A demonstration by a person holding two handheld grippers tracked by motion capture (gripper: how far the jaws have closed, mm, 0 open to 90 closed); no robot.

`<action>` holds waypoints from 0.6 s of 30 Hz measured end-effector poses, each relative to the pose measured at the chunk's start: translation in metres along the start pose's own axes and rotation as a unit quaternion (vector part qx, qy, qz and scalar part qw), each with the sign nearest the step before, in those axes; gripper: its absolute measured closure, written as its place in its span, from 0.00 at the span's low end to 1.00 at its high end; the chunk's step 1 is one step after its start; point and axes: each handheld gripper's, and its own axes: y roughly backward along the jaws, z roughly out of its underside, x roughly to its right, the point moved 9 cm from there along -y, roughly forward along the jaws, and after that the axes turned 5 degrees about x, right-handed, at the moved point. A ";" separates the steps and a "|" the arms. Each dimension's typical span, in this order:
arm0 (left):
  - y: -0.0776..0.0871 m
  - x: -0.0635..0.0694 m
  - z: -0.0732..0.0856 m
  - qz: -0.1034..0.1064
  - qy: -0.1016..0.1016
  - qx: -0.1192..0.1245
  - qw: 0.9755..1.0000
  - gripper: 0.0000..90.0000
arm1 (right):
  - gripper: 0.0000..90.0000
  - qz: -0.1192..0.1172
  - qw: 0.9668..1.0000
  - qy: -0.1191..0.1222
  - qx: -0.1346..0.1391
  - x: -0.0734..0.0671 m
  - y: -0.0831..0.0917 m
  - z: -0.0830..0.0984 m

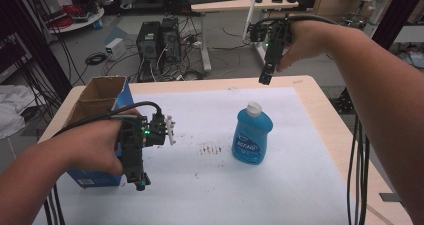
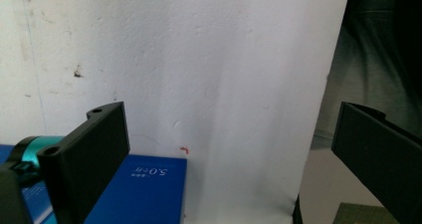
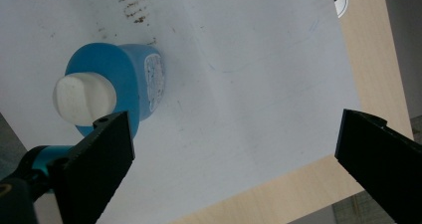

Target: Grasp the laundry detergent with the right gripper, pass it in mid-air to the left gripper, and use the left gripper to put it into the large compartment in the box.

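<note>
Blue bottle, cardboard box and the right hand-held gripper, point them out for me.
Blue bottle (image 1: pixel 252 137), high view, on its front label.
Cardboard box (image 1: pixel 102 92), high view, on its open brown flap.
Right hand-held gripper (image 1: pixel 266 77), high view, at its jaw tips.

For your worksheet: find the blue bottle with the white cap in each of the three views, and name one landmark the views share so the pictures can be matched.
High view: the blue bottle stands upright right of centre on the white sheet.
Left gripper view: the bottle is not in this picture.
Right gripper view: the bottle is upper left, seen from above, white cap toward the camera.
Shared landmark: the white sheet.
</note>
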 end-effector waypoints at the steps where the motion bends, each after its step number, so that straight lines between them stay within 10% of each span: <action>1: 0.000 0.000 -0.001 0.003 -0.003 -0.002 1.000 0.02 | 0.01 -0.001 1.000 0.000 0.001 0.000 -0.002 0.001; 9: -0.003 -0.005 -0.003 0.000 0.001 0.004 1.000 0.02 | 0.01 -0.015 0.998 -0.020 0.058 0.002 -0.006 0.008; 18: -0.001 -0.002 0.002 -0.001 0.003 0.003 1.000 0.02 | 0.01 -0.018 0.981 -0.079 0.174 -0.003 -0.006 0.028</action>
